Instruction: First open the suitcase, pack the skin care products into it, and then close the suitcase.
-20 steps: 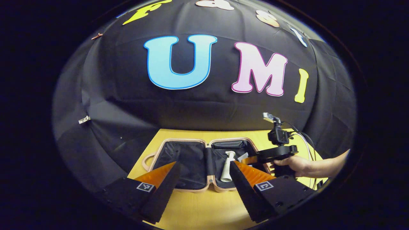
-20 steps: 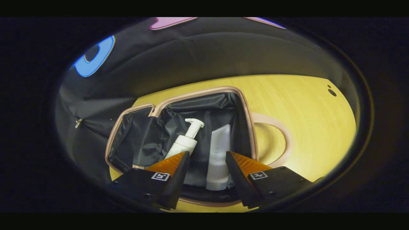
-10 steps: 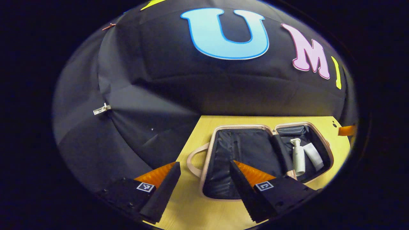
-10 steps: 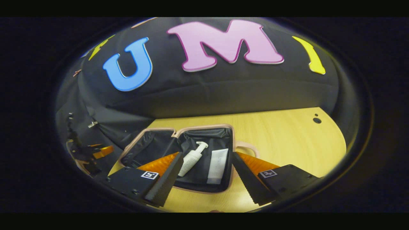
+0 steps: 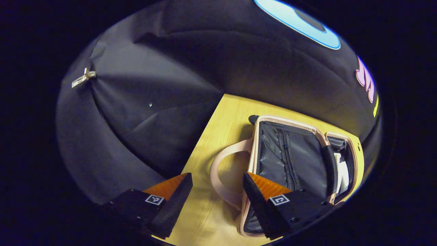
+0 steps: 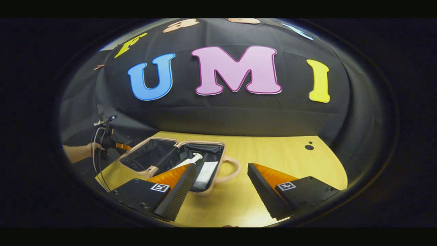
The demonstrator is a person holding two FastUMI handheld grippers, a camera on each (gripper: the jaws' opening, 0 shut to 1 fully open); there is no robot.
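Now: left gripper (image 5: 216,181) spread wide, nothing between the fingers (image 5: 170,201). Framed in that gap, bare yellow wooden tabletop (image 5: 218,119) and the pale pink loop handle (image 5: 222,171) of the small pink-trimmed, black-lined suitcase (image 5: 290,153). Just past the right-hand finger, touching or nearly touching its tip in the left gripper view (contact cannot be told), the near edge of the case. Lying open and flat, both halves up: the nearer half bare black fabric with a zip seam down it, the farther half beyond a black centre divider, a sliver of white showing inside. Pink piping around both rims. Farther out, black cloth wall and a small metal clip (image 5: 83,77) up to the left.

Right gripper (image 6: 222,179) likewise wide apart, gripping nothing, only tabletop (image 6: 273,150) between the fingers. Beyond the left-hand fingertip, the same suitcase (image 6: 164,153), open, its second loop handle (image 6: 232,169) reaching toward the gap. Inside the nearer half, side by side: a white pump bottle (image 6: 191,160) lying down, nozzle pointing away, and a white flat tube (image 6: 206,172) beside it, partly behind the finger. Far left, well apart, a hand (image 6: 80,152) holding the other gripper near the case's far edge.
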